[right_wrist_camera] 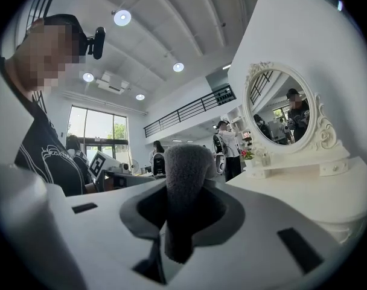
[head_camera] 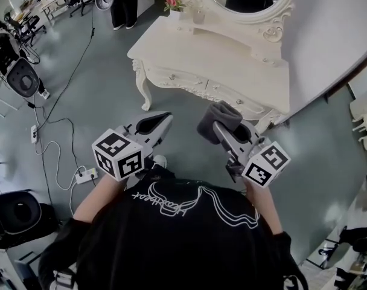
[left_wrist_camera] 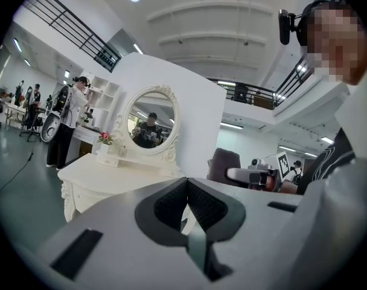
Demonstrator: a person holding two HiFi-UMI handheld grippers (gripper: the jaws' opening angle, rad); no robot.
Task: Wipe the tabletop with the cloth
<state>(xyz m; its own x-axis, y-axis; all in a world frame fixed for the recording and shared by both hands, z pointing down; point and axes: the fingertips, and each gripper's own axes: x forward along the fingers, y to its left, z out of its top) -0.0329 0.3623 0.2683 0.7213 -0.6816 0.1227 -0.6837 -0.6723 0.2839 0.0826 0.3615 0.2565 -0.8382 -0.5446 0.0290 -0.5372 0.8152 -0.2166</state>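
Short of the white dressing-table top [head_camera: 232, 62]: grey cloth [right_wrist_camera: 185, 174], clamped in right gripper [head_camera: 227, 130]; left gripper [left_wrist_camera: 187, 192] jaws together, empty. Advisable: lower cloth's free fold flat onto the top, then sweep overlapping passes.

Bright, even indoor light is coming through in all three views. Round ceiling lamps [right_wrist_camera: 123, 17] are glowing overhead and one is blowing out to pure white in the left gripper view. A tall window [right_wrist_camera: 99, 135] is adding daylight. The white dressing table [head_camera: 232, 65] is throwing only a soft shadow on the grey floor [head_camera: 81, 107]. Both gripper views are bending hard at the edges, with the corners vignetting to black. The left gripper [left_wrist_camera: 187, 186] body is going soft near the lens, while the cloth [right_wrist_camera: 185, 174] is reading sharp.
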